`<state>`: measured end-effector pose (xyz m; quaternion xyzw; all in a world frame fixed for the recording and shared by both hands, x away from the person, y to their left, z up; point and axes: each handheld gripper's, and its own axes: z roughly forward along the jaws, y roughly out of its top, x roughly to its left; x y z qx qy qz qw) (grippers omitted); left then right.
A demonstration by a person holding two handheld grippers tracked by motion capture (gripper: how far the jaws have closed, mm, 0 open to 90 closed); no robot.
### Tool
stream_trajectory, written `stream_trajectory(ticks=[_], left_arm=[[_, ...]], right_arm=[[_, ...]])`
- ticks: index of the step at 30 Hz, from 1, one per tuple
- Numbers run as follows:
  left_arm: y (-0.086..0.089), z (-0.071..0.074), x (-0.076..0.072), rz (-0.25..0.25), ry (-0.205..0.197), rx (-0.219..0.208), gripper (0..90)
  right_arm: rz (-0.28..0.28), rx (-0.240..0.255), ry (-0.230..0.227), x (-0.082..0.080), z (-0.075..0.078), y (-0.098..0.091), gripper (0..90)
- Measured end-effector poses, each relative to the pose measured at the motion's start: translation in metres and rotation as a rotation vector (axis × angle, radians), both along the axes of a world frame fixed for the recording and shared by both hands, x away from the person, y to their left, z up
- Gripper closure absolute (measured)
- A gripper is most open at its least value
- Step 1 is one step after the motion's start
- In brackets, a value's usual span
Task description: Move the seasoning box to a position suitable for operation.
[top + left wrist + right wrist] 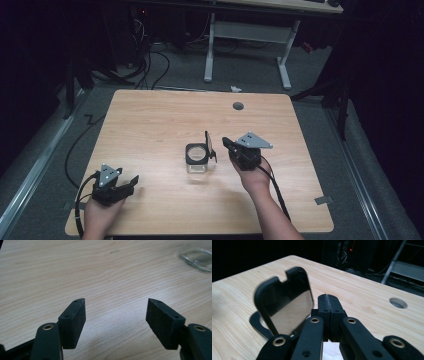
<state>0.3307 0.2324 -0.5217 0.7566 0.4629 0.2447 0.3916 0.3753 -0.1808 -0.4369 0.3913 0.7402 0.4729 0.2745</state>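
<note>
Altogether, one wooden table (150, 125), taken as the landmark for every item below.

Item 1: one square glass jar (197, 159) with a black collar, standing upright near the middle of the table, slightly toward the person's edge. Its base also appears as a clear glass corner (197, 258) at the top right of the left gripper view.

Item 2: one black hinged lid (209, 144) with a shiny inner panel, attached to the jar's collar and flipped up on the jar's right side. In the right gripper view the lid (284, 302) stands tilted just left of the jaws and looks slightly blurred.

Item 3: one left gripper (131, 181), held in one hand (100, 212) at the table's near left corner, well apart from the jar. Two jaws, spread wide with bare table between them; nothing held. Seen also in its own view (116, 312).

Item 4: one right gripper (226, 142), held in one hand (256, 180) just right of the jar. Two jaws, pressed flat together (329, 305) with nothing between them, close beside the raised lid; contact with it cannot be told.

Item 5: one round grey cable hole (238, 105) in the table's far side.

Item 6: one white desk frame (250, 32) on the floor beyond the table.
</note>
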Motion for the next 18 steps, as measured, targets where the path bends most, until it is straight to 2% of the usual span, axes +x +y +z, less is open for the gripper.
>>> stream_trajectory(ticks=[10, 18], left_arm=[[0.001, 0.000, 0.000, -0.001, 0.001, -0.002, 32.9], [0.001, 0.000, 0.000, -0.001, 0.000, -0.002, 32.9]], right_arm=[[0.046, -0.005, -0.005, 0.002, 0.003, 0.020, 90.0], [0.061, -0.005, -0.011, 0.002, 0.005, 0.029, 90.0]])
